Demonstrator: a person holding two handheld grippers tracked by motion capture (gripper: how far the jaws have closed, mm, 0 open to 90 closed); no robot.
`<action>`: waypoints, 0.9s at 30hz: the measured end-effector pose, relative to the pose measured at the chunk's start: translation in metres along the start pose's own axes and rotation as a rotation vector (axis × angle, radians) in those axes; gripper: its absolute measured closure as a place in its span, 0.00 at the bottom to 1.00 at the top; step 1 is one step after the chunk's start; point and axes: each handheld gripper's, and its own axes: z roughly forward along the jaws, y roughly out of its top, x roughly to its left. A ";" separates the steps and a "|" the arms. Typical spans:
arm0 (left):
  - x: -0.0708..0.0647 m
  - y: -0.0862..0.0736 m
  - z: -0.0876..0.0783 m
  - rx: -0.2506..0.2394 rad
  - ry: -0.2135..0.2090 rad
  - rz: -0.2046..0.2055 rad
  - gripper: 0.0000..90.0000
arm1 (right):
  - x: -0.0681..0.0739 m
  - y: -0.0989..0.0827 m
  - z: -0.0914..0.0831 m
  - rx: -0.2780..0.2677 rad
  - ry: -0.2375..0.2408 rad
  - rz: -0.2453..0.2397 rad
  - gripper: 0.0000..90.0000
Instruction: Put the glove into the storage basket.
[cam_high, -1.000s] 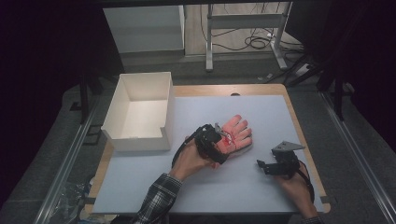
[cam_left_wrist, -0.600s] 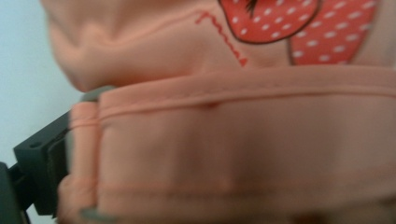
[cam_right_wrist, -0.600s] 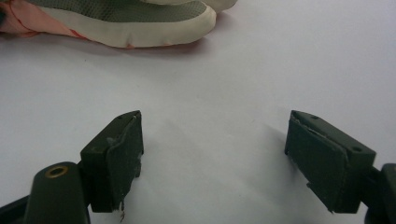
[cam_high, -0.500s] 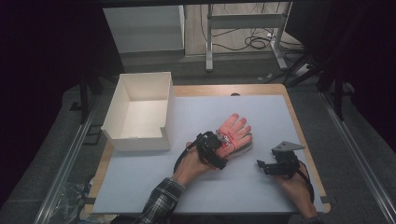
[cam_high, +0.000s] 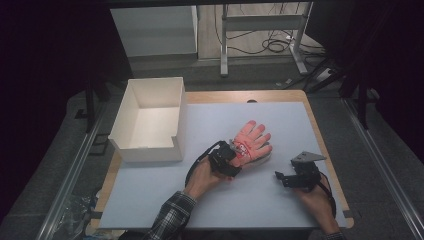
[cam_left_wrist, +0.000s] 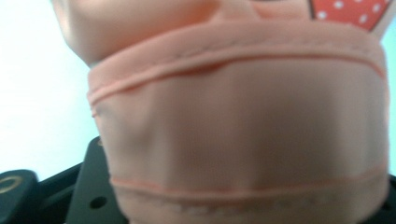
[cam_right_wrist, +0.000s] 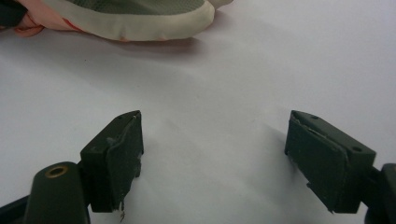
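Left hand-held gripper (cam_high: 231, 155) has just clenched on the peach glove's (cam_high: 251, 141) stitched cuff, its fingers spread flat.

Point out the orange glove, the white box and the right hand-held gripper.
orange glove (cam_high: 252, 137): high view, on its palm.
white box (cam_high: 120, 131): high view, on its left wall.
right hand-held gripper (cam_right_wrist: 212, 154): right gripper view, midway between its open fingertips.

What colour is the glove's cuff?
Peach-pink cuff on the glove; the left gripper view shows it best.
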 end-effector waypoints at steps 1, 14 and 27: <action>0.001 0.000 -0.001 -0.005 -0.004 0.000 0.51 | 0.000 0.000 0.000 0.000 0.000 0.000 0.22; 0.016 0.009 -0.024 -0.033 0.008 -0.072 0.53 | 0.000 0.000 0.000 -0.001 0.000 0.000 0.22; 0.032 0.033 -0.059 -0.059 0.076 -0.104 0.52 | 0.000 0.000 0.000 -0.002 0.001 -0.001 0.22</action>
